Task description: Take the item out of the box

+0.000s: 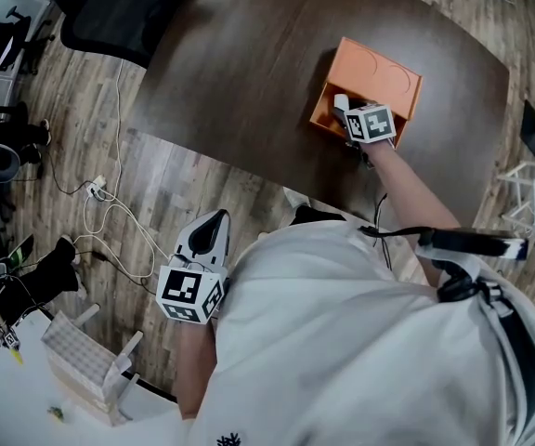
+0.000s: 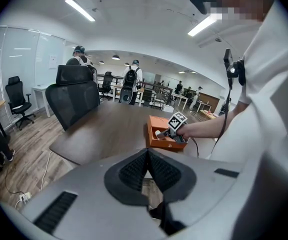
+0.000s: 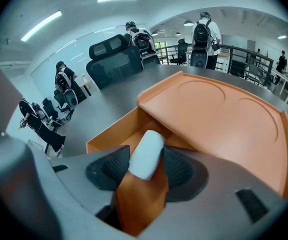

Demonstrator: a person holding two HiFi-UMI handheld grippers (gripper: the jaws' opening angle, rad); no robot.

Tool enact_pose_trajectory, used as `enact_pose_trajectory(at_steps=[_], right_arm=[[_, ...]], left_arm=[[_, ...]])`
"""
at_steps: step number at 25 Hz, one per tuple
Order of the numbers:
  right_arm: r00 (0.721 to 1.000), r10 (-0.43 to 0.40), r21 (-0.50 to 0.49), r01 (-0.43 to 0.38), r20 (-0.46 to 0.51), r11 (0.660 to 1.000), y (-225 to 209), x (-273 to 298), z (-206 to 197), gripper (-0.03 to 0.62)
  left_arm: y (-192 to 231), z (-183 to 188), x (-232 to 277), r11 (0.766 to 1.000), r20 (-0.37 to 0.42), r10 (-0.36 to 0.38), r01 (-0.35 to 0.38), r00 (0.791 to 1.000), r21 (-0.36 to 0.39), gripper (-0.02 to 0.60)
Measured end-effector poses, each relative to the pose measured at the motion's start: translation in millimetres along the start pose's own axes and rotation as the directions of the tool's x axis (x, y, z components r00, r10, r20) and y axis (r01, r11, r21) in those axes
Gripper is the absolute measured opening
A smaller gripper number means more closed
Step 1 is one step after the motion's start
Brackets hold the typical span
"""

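An orange box [image 1: 368,89] stands on the dark table [image 1: 249,72], its open drawer part facing the person. My right gripper [image 1: 345,111] reaches into the opening, shut on a white rounded item [image 3: 146,154] held between its black pads just above the box's inside. The orange box [image 3: 219,114] fills the right gripper view, its lid with two round recesses beyond the item. My left gripper [image 1: 210,233] hangs low beside the person's body, over the floor, with its pads [image 2: 156,171] pressed together and nothing between them. From there the box [image 2: 160,134] and right gripper [image 2: 163,133] show far off.
A black office chair [image 1: 123,12] stands at the table's far left edge. Cables and a power strip [image 1: 96,190] lie on the wooden floor. A white rack [image 1: 86,365] is at the lower left, a white stool [image 1: 532,198] at the right. People stand in the background.
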State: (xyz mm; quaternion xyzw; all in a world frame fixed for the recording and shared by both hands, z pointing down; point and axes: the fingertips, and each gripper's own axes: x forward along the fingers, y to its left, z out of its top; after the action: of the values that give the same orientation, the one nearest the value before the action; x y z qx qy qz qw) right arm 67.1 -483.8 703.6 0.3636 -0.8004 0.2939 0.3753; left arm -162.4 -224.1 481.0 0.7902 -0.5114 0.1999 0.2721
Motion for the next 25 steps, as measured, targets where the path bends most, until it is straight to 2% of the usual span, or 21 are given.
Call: enact_pose_trajectory(at_steps=[11,25], right_arm=[[1.0,-0.015,-0.019,0.015,-0.002,1.0,7,-6,3,0.189],[0.995,-0.076,-0.026,0.078,0.065,0.997,25,-44,6,0.184]], left_arm=[[4,-7,-18,1.0,0.02,0.014,-0.014,1.0,-0.008,0.011],[10,-31,-57,1.0,0.064,-0.013,0.013,0.998,-0.002,0.011]])
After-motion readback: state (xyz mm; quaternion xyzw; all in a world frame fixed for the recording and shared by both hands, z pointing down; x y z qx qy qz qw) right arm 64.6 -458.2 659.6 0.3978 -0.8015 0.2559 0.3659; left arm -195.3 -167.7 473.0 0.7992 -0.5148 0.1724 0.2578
